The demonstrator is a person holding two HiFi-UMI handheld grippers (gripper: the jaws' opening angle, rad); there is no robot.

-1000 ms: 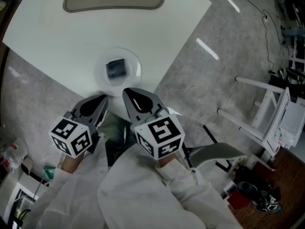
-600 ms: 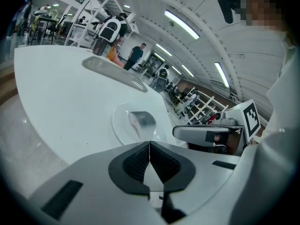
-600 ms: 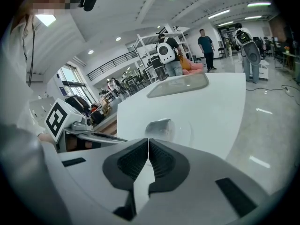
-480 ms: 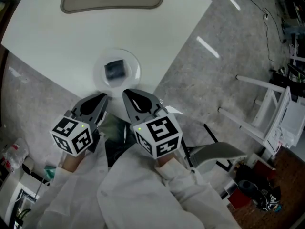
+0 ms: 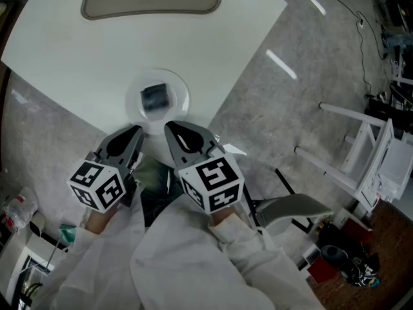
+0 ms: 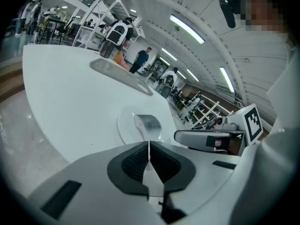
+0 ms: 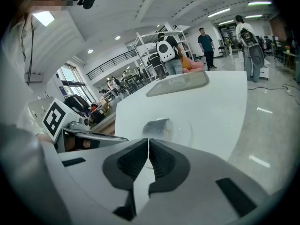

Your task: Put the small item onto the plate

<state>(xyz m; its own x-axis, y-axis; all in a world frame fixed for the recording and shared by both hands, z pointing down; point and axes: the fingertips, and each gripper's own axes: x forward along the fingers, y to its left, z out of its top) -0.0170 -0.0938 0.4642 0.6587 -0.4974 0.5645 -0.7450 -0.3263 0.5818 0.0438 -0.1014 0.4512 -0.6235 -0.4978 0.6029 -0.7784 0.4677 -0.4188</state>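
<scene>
Small item [image 5: 155,96] sits on the plate [image 5: 183,90]; both grippers empty.
Plate is at the near edge of the white table [image 5: 77,50]. Left gripper [image 5: 131,136] and right gripper [image 5: 175,129] hang side by side just on the near side of the plate, clear of it, jaws clenched together on nothing. Grey tray [image 5: 153,5] at the far edge.
</scene>
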